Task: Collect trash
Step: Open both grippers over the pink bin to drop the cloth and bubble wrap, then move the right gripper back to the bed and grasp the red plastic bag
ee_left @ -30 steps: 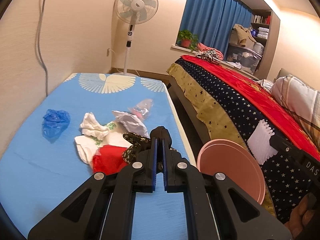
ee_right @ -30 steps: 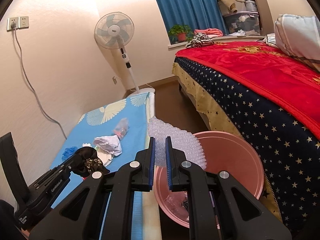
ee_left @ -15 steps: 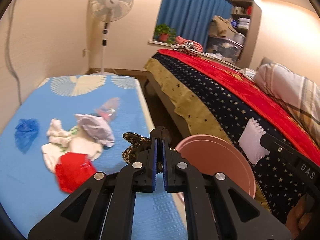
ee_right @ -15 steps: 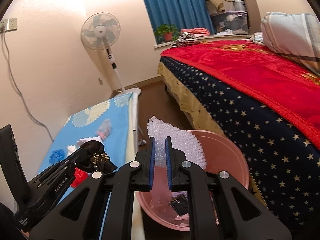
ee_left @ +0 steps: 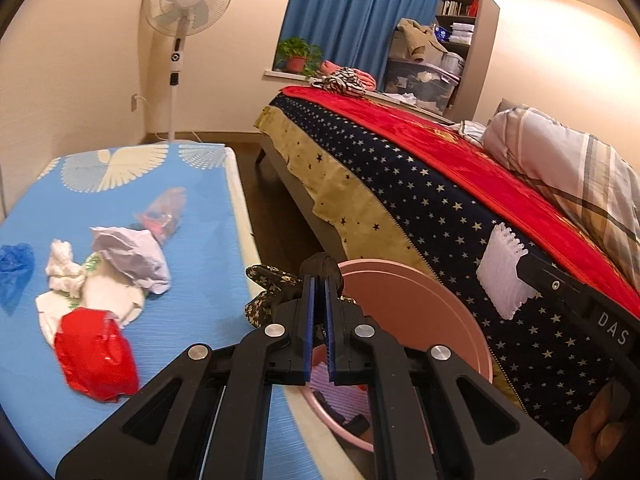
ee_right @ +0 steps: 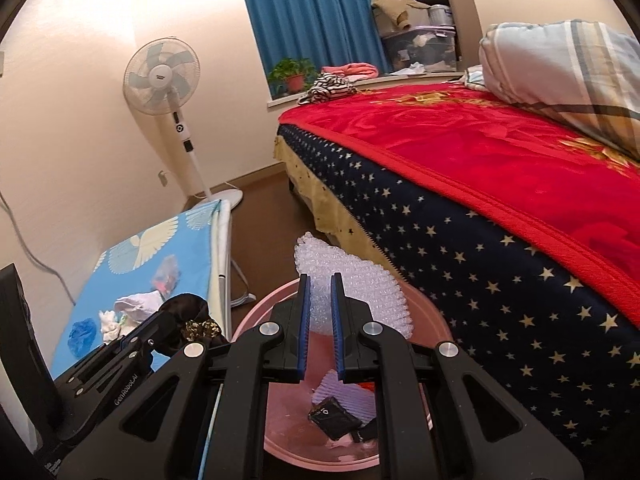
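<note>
Both our grippers have moved over the pink bin [ee_right: 436, 326]. Our left gripper [ee_left: 317, 280] pinches a dark, gold-flowered rag [ee_left: 268, 286] by the rim. Our right gripper [ee_right: 319, 278] pinches bumpy white bubble wrap [ee_right: 360, 280] above the bin.

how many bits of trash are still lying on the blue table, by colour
white: 3, the crumpled paper, the tissue wad and the flat wrapper
red: 1, the red wrapper
blue: 1, the blue bag
clear: 1, the clear packet
total: 6 on the blue table
</note>
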